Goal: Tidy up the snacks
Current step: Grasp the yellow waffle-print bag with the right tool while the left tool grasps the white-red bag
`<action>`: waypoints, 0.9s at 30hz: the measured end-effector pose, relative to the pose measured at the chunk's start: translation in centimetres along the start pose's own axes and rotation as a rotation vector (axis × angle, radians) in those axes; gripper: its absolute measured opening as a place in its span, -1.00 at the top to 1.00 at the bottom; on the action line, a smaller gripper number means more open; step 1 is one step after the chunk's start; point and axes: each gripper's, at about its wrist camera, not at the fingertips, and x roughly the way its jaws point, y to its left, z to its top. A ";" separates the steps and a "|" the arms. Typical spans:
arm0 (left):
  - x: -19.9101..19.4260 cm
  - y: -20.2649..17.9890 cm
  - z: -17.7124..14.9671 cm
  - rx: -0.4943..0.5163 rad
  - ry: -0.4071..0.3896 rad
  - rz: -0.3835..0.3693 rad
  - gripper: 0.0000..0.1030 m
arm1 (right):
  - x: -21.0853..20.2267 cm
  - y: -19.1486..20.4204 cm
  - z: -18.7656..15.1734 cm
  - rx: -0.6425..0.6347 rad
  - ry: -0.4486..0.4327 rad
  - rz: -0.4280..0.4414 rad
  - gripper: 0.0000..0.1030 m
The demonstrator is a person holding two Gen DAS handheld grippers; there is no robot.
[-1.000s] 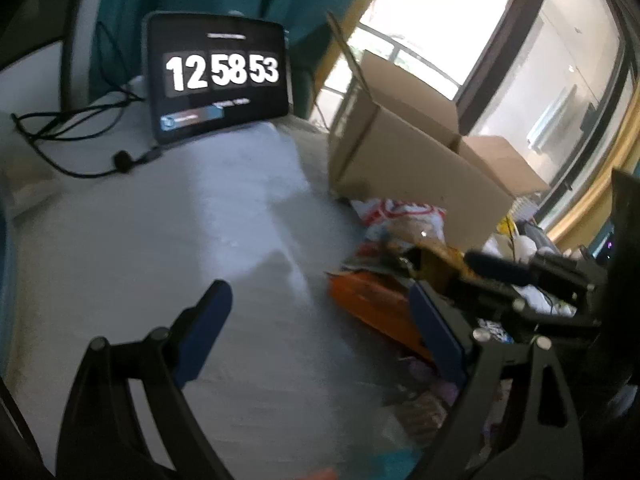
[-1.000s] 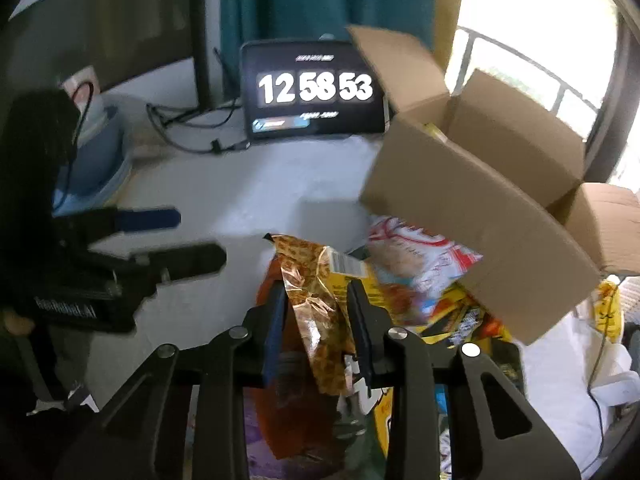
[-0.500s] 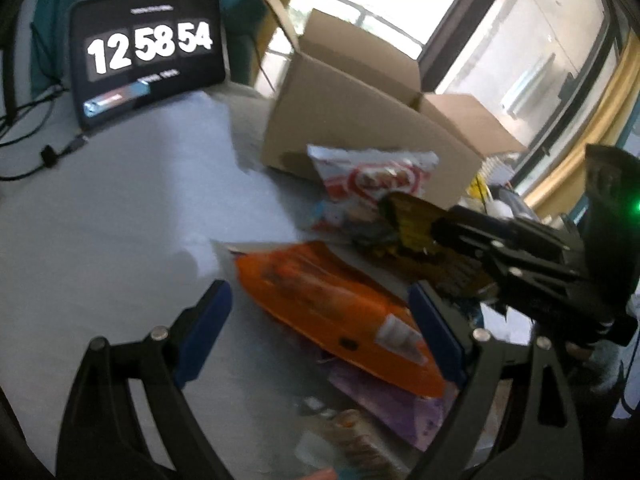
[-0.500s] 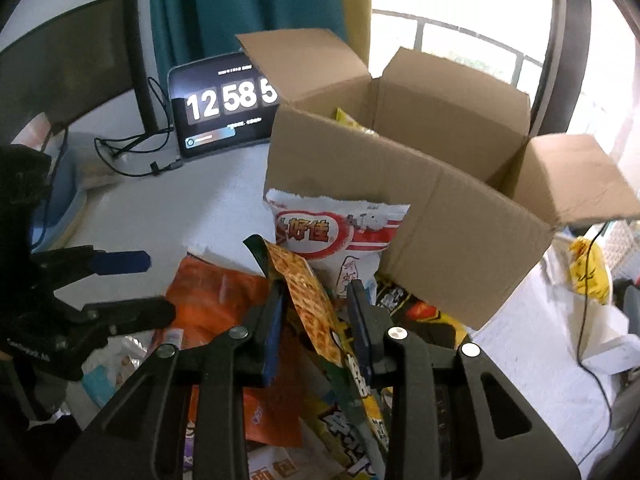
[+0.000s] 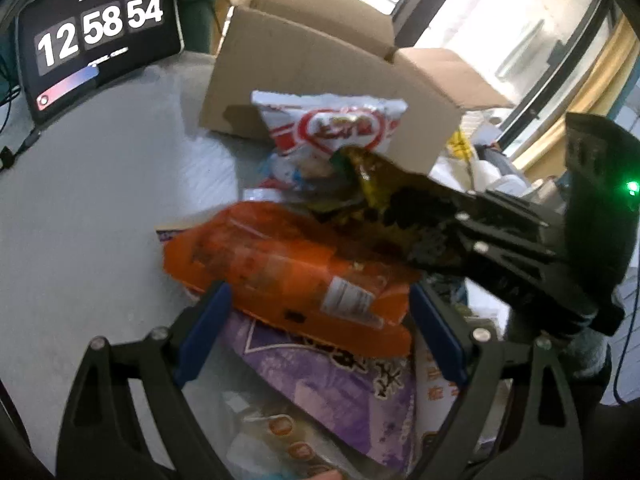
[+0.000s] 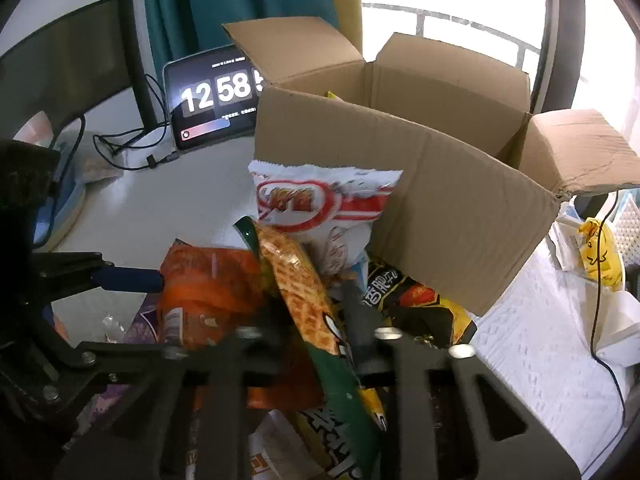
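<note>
You're carrying waffle bag (image 6: 304, 300), right gripper (image 6: 316, 320) clamping it; left gripper (image 5: 320, 324) gaping over orange bag (image 5: 280, 272). Next: lifting over box (image 6: 400, 184) rim.

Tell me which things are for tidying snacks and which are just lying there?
For the job: waffle-print snack bag in right gripper, orange snack bag, red-and-white snack bag, cardboard box.
Lying about: clock tablet, cables.
</note>
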 end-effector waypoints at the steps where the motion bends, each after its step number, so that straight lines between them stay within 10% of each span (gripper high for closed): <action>1: -0.2 -0.2 0.0 0.012 -0.001 0.018 -0.77 | -0.2 0.0 0.0 -0.002 -0.006 0.002 0.65; 10: 2.0 -0.3 1.0 0.010 0.079 0.048 -0.77 | -3.4 -1.1 -0.3 0.012 -0.077 0.008 0.76; 27: 1.6 -1.0 7.8 0.131 -0.114 0.183 -0.77 | -8.9 -5.9 -0.4 0.093 -0.195 -0.050 0.83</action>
